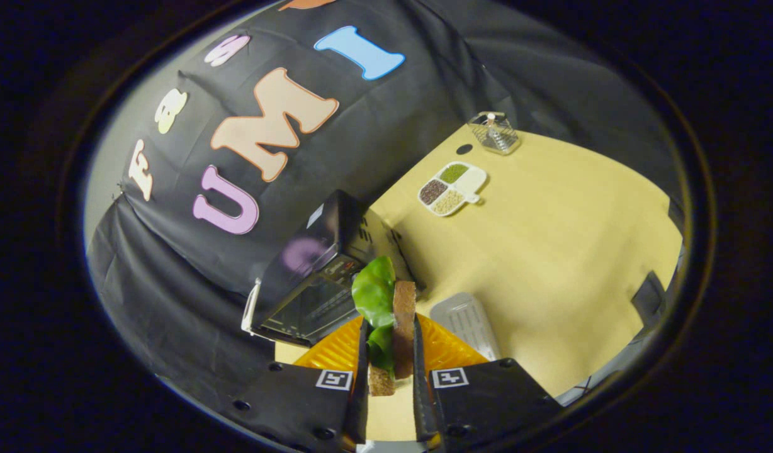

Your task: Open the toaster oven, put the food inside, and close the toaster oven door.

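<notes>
sandwich (396,327) of brown bread and green lettuce stands on edge at lower centre; black toaster oven (311,277), door shut, sits left of it.

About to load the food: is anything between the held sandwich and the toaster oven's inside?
Yes. The black toaster oven's glass door looks shut, blocking entry. The claw is shut on the brown-bread lettuce sandwich just before it.

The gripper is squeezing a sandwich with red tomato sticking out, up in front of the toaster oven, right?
Not tomato. In the gripper view, the gripper squeezes a sandwich with green lettuce sticking out, up in front of the toaster oven.
</notes>
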`<action>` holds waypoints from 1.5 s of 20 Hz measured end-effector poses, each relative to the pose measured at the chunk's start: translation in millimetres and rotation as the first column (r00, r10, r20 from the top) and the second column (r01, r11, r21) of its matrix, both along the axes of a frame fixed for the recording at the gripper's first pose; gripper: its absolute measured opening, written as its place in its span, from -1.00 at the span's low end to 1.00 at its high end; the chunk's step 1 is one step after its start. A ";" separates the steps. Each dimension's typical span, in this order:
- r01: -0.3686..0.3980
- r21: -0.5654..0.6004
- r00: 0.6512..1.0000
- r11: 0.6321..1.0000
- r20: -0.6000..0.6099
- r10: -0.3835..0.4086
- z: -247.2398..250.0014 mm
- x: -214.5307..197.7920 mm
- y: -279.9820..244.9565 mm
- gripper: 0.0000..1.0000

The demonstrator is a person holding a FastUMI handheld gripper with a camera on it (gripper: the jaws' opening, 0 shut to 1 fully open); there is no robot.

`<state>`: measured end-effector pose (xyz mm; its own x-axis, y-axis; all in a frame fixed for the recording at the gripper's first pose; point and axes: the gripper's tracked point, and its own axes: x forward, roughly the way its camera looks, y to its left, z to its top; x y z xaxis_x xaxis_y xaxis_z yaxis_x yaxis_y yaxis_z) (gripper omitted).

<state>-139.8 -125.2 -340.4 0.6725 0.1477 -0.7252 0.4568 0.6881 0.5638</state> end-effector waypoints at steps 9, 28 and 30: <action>-0.042 0.157 0.998 0.987 -0.033 0.047 -18.6 9.3 90.7 -0.37; 0.146 0.392 0.988 0.908 -0.016 -0.152 -67.0 89.7 178.0 -0.37; 0.169 0.381 0.984 0.909 -0.005 -0.180 -75.9 98.1 176.5 -0.37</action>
